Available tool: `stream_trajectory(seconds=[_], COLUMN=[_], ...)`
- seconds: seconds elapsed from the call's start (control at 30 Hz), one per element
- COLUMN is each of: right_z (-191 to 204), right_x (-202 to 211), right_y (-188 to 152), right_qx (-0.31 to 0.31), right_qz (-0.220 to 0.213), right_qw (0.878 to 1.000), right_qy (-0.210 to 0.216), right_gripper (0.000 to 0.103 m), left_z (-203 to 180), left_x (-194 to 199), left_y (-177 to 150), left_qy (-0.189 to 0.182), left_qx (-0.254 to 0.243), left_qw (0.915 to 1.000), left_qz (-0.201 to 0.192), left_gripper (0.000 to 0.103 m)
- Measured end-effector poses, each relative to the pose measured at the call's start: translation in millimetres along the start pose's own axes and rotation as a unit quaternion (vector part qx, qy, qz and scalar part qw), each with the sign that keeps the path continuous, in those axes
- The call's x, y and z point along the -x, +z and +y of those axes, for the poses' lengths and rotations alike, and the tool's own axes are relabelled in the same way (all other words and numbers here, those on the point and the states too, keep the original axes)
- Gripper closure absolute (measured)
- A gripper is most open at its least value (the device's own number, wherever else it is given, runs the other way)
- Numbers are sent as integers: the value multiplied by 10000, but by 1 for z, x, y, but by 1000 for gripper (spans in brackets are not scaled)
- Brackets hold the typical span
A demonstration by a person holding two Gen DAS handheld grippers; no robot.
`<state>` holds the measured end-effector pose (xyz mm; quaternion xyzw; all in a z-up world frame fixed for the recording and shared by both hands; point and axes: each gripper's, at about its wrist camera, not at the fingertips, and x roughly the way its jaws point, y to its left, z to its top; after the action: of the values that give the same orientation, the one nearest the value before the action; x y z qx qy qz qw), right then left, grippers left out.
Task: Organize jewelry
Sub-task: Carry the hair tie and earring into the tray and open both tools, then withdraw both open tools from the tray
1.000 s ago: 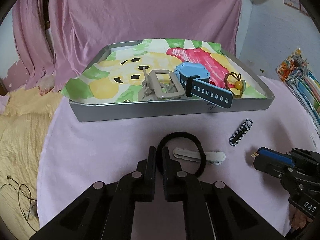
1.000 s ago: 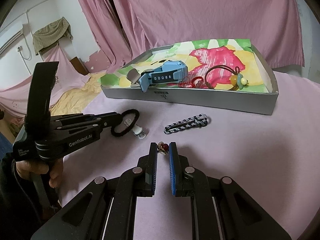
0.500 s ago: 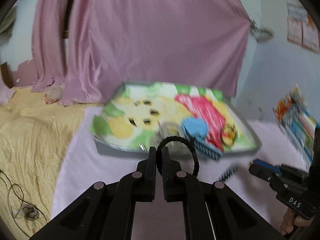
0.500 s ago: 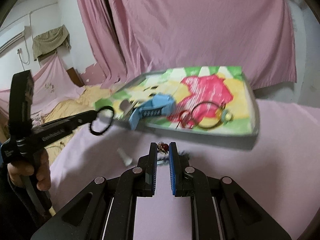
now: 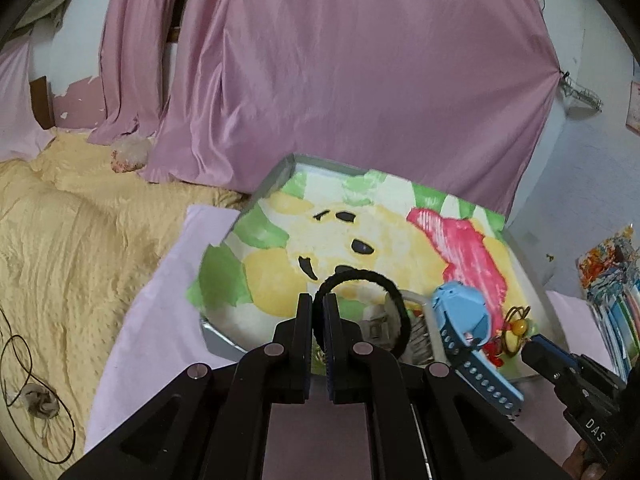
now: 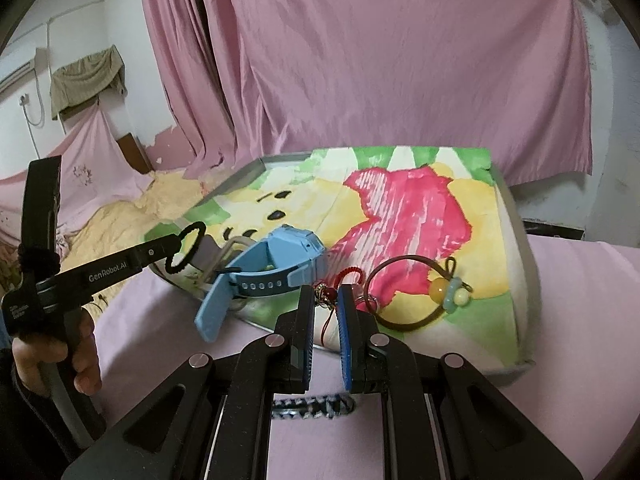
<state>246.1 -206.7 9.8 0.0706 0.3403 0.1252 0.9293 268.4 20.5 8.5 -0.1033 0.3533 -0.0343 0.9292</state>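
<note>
1. Jewelry sits mostly in the grey tray (image 6: 528,264), on its painted paper liner: blue watch (image 6: 276,264) at the near-left edge with its strap hanging over the rim, brown cord loop with a yellow bead (image 6: 438,289) to its right.
2. My left gripper (image 5: 318,312) is clenched on the black hair tie (image 5: 362,280) — pinched at one side, the rest of the loop stands free above the tray's near edge.
3. The right view confirms it: left gripper (image 6: 180,246) is held over the tray's left corner, the hair tie (image 6: 188,246) hanging from the tip; a hand (image 6: 80,354) grips its handle.
4. My right gripper (image 6: 326,300) is closed on a small red-bead charm (image 6: 326,294) — held between the fingertips just over the tray's near rim, beside the watch and the cord loop. Pads look slightly apart around it, so the grip is light.
5. A striped hair clip (image 6: 312,404) lies on the pink cloth (image 6: 580,320) below my right fingers, outside the tray, partly hidden.
6. Left view: right gripper (image 5: 538,354) shows at the tray's right near corner, next to the watch (image 5: 460,312).
</note>
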Motion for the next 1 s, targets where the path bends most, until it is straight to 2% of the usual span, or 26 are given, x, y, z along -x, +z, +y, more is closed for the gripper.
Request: stream_trajectory(seconds=[0.2,0.53,0.6,0.67,0.73,0.8,0.83,0.9,0.93,0.97,1.0], right_z=[-1,-1,-2,-3,-5,-6,-6,-8,-9,-10,-11], right_x=[-14,-17,-17,-13,-8,0,5,13,18,23,28], right_y=[-1,-2,-2,-3,-4,-5,-6,-8,-9,-11,-12], right_qx=[-74,-86,-112,-158,-194,-217,-225,-238,-259,-287,-301], right_qz=[263,376,345,289,206,61,-16,-157,-251,-359,-438], right_qw=[9996,9993,9993,9994,9995,9997,9996,9994,9990,9985,9982], right_qy=[25,12,-19,-62,-101,-133,-164,-211,-244,-281,-294], right_gripper=[93,90,86,73,68,68,64,47,37,33,32], left_z=[-2,-4,-5,-6,-6,-5,-5,-4,-4,-3,-2], left_x=[-13,-11,-9,-5,1,5,9,13,18,22,27], left_y=[-5,-5,-5,-6,-6,-7,-8,-9,-10,-12,-13], left_qy=[13,10,-19,-82,-115,-107,-106,-124,-131,-151,-180], left_qx=[-93,-139,-151,-153,-123,-99,-87,-72,-55,-23,30], left_qw=[9996,9995,9995,9996,9998,9999,9999,9999,9999,9998,9996], left_qz=[253,291,273,204,110,76,64,13,-53,-133,-230], left_gripper=[97,95,88,68,57,55,55,51,42,31,25])
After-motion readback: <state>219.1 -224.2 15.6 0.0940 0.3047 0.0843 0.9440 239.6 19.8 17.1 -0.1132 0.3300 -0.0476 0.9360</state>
